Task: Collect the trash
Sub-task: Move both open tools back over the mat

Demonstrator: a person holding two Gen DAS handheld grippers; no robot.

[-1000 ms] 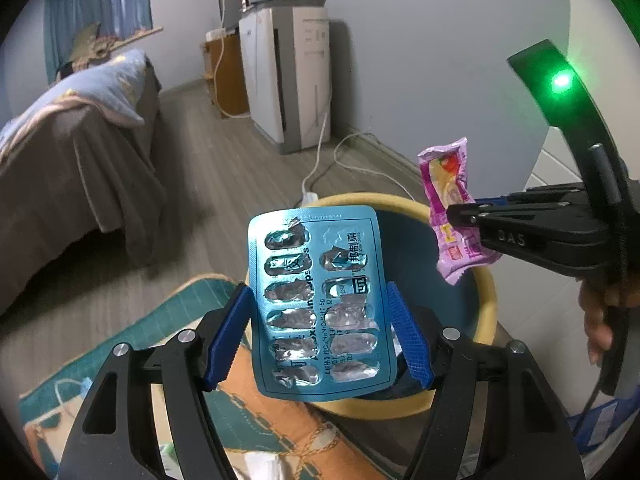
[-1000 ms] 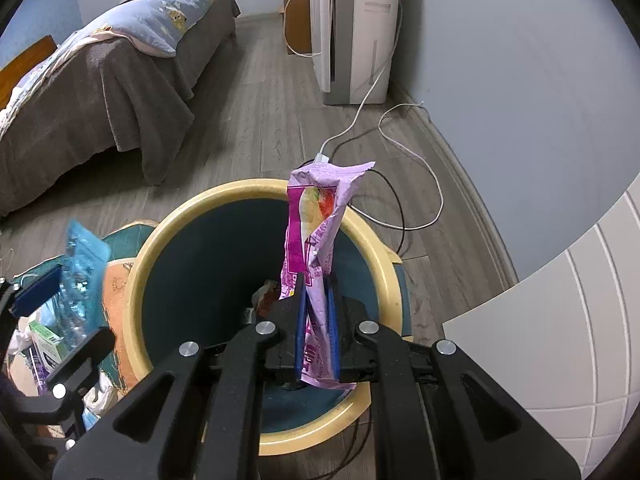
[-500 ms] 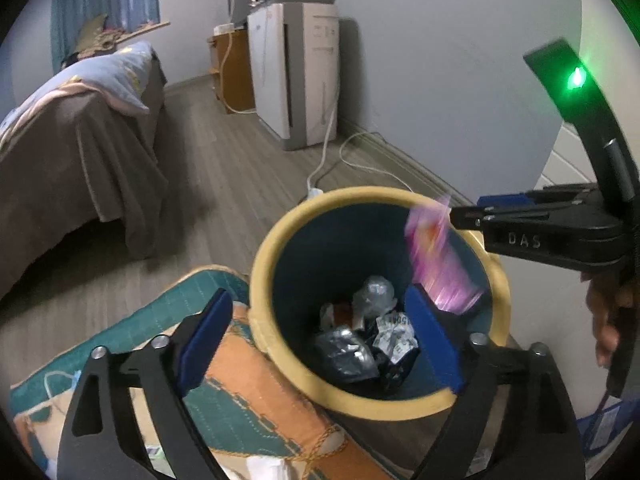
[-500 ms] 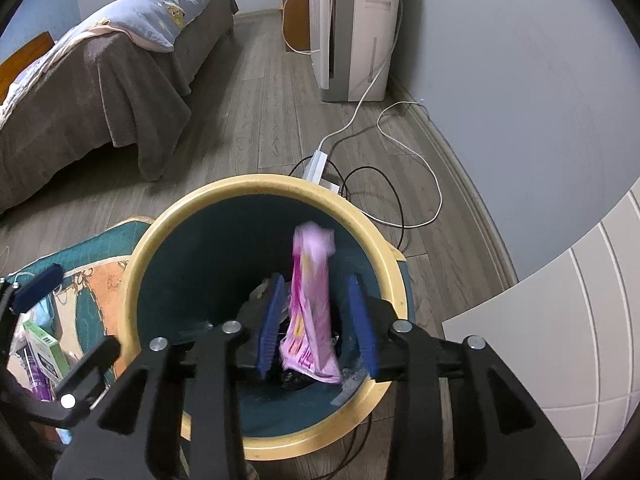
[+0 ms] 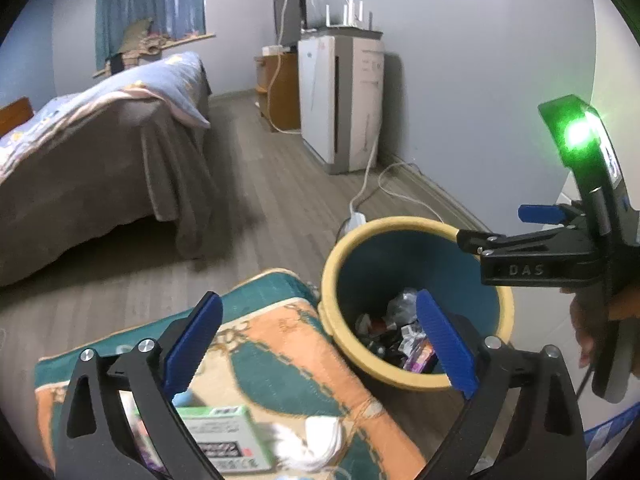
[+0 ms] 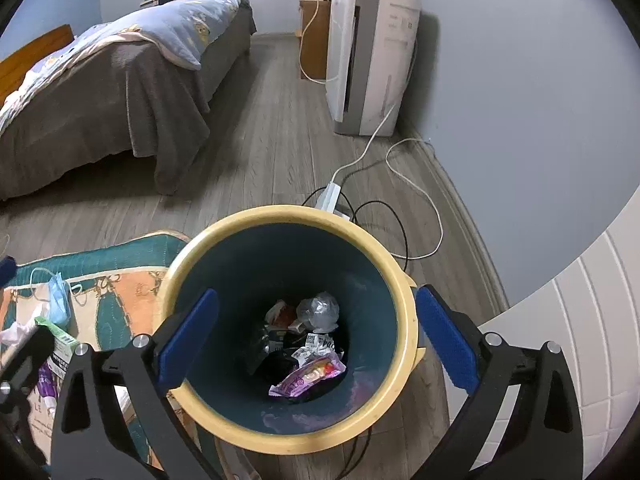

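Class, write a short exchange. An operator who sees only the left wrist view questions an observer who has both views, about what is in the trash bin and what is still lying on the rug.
Operator: Part of the trash bin is hidden in my view. I only glimpse something purple inside. What is it?
Observer: A purple wrapper, lying flat on top of the other trash at the bottom.
Operator: On the rug I can make out a green-edged box. Is there anything else to collect there?
Observer: Yes, a blue face mask lies on the rug near its far edge.
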